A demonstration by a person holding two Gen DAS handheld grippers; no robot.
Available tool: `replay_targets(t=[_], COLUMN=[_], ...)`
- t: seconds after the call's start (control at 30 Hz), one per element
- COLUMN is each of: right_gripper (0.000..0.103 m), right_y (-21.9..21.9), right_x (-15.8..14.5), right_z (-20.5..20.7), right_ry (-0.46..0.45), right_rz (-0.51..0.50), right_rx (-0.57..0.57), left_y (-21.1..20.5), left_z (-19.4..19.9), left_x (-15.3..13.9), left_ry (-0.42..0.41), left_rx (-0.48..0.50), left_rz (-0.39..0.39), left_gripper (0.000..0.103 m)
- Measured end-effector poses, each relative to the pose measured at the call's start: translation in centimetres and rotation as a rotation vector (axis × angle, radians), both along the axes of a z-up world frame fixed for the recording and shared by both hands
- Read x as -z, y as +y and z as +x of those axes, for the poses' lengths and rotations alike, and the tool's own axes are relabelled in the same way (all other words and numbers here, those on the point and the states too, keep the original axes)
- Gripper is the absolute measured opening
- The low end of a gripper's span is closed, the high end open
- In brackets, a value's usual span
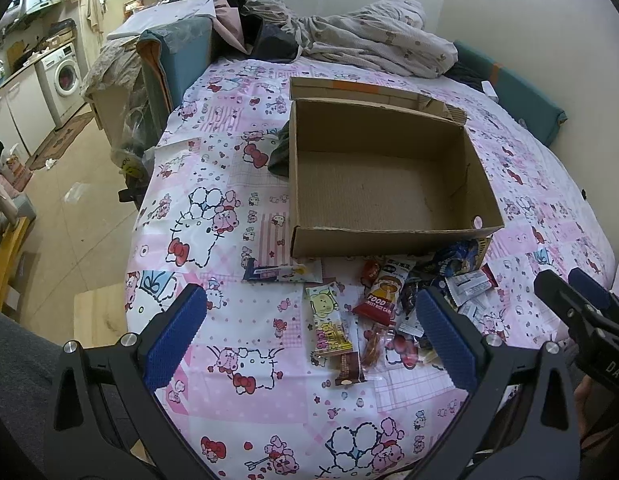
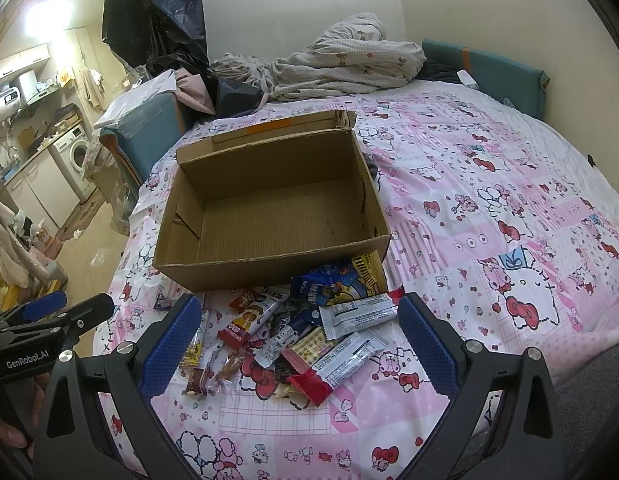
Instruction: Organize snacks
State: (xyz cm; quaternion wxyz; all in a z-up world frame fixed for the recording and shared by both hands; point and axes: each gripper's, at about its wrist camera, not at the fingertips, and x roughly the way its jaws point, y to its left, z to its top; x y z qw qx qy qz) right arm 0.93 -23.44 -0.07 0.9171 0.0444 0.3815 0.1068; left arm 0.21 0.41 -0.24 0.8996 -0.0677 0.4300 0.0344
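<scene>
Two grippers held above the near edge of the bed (image 2: pixel 489 168), jaws spread, gripping nothing: left gripper (image 1: pixel 311 336), then right gripper (image 2: pixel 299 344). Snack pile (image 2: pixel 309 332) heaped on the bedspread against the near wall of the empty cardboard box (image 2: pixel 269 264). Light, crinkly, slippery wrappers; contents probably brittle. Pinch one packet across its flat middle, gently.

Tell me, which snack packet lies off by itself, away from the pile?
The long white-and-purple packet, lying alone just left of the heap, before the cardboard box's front wall.
</scene>
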Motion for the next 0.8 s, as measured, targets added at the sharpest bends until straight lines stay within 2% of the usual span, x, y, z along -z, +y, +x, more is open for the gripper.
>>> replay_targets(t=[0.6, 0.8], right_gripper=[0.101, 0.101], right_y=[0.11, -0.46], right_x=[0.19, 0.37], right_z=[-0.11, -0.07], right_ry=[0.005, 0.026], right_rz=[0.008, 0.049], right_rx=[0.0, 0.011], left_y=[-0.26, 0.15], left_z=[0.14, 0.94], left_x=[0.21, 0.29], left_ry=[0.003, 0.034], left_rx=[0.007, 0.041], left_rz=[0.002, -0.036], left_gripper=[0.103, 0.103])
